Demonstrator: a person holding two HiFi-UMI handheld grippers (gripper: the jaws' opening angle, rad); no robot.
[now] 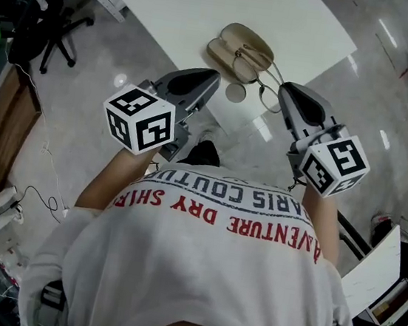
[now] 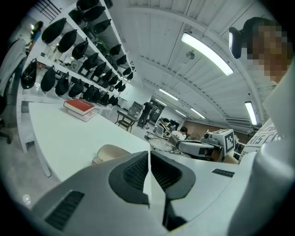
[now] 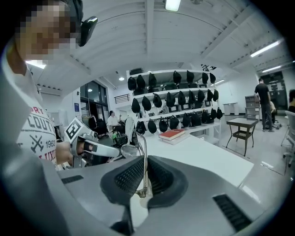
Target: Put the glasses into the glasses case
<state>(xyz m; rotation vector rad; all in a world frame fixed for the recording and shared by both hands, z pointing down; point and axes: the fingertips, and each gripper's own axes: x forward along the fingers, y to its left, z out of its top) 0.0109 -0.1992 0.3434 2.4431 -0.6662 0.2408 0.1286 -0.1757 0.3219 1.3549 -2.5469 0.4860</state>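
A beige glasses case (image 1: 238,44) lies open near the front corner of the white table (image 1: 210,3). Thin metal-framed glasses (image 1: 254,79) hang in the air just in front of the case, over the table's corner. My right gripper (image 1: 285,87) is shut on one temple arm, which runs up between its pads (image 3: 145,161) to a lens (image 3: 129,150). My left gripper (image 1: 214,74) is level with it on the left of the glasses, shut with nothing between its jaws (image 2: 149,159). The left gripper view shows the case (image 2: 110,152) ahead and the glasses (image 2: 161,144) to the right.
Red books (image 2: 79,107) lie farther back on the table. Shelves of dark caps (image 3: 175,101) stand behind it. An office chair (image 1: 50,26) is on the floor at the left, and a small table (image 3: 242,123) stands beyond at the right. People sit and stand in the background.
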